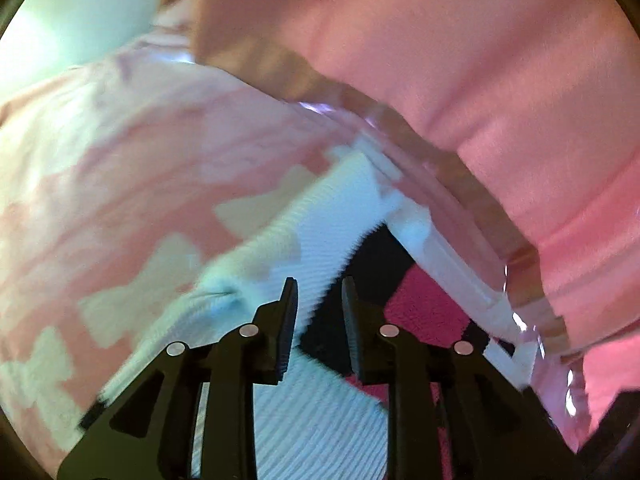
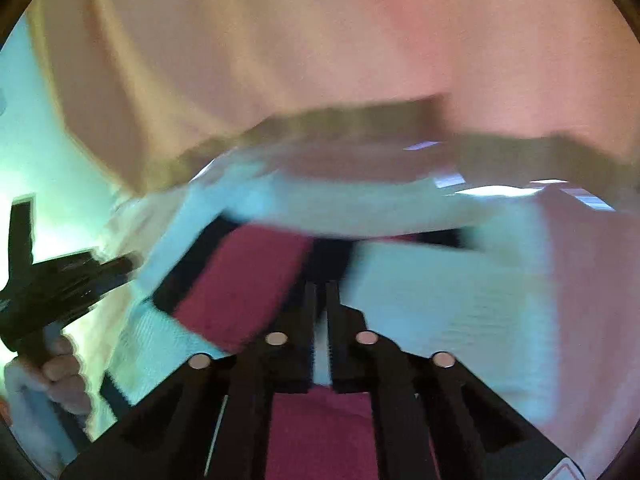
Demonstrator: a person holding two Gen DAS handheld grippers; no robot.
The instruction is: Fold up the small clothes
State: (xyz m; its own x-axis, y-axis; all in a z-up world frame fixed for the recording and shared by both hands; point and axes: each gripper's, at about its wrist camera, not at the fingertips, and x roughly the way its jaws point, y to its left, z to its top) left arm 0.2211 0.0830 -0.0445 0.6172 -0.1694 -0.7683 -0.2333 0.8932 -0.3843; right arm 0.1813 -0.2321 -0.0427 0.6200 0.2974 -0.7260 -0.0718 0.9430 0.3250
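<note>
still unfolded: right gripper (image 2: 320, 300) pinches the striped garment (image 2: 432, 292); left gripper (image 1: 320, 296) spread, garment beside its tips.

LEFT WRIST: looks down along left tongs (image 1: 319, 312), close over garment (image 1: 312, 240) | RIGHT WRIST: same, right tongs (image 2: 321, 304) | SHARED: garment (image 2: 420, 292), pink bedding (image 1: 460, 60)

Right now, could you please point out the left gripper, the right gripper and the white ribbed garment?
left gripper (image 1: 320, 300): left wrist view, gap midway between its fingertips.
right gripper (image 2: 321, 292): right wrist view, midway between its closed fingertips.
white ribbed garment (image 1: 320, 208): left wrist view, ribbed white panel above the fingers.
</note>
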